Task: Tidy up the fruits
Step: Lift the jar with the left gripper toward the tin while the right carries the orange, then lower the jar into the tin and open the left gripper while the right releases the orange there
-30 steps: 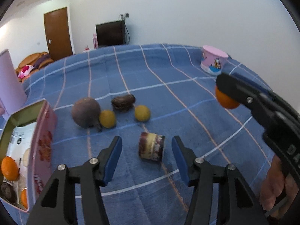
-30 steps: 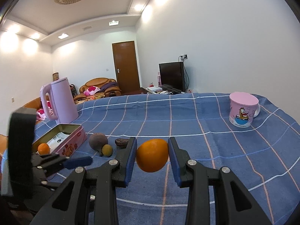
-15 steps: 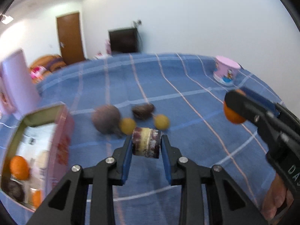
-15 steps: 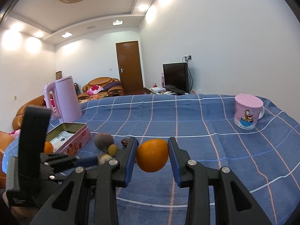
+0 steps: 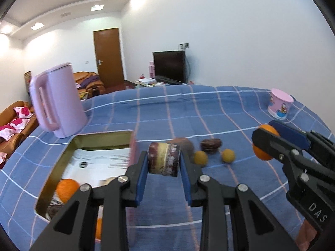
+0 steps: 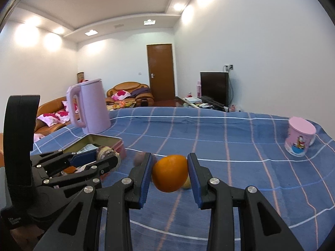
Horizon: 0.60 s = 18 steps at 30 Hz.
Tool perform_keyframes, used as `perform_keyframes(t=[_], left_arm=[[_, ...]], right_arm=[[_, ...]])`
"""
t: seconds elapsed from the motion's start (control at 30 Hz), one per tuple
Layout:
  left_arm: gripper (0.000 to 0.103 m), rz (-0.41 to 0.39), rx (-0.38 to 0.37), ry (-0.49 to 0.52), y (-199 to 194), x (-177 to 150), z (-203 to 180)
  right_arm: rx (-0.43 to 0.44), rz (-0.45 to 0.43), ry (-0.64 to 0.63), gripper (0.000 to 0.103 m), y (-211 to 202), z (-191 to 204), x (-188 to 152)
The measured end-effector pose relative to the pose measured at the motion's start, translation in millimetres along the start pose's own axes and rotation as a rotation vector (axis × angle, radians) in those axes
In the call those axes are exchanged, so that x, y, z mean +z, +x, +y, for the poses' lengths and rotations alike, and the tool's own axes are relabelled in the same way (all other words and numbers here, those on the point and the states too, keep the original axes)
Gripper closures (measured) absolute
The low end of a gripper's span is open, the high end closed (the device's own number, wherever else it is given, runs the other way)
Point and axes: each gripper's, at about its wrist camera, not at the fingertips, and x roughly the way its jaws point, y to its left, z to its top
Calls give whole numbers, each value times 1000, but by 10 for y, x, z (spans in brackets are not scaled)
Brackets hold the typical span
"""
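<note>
The only writing I can read is "DAS" on the right gripper; the print on the paper inside the tin is too blurred. The left gripper has its fingers clamped on a layered cake roll, lifted beside the tin. The right fingers pinch an orange above the blue checked counter.
</note>
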Motion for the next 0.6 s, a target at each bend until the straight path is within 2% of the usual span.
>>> perform_keyframes(t=[0.6], left_arm=[[72,34,107,-124,48,-68,874]], right_arm=[[151,42,-97,67,451,805,126]])
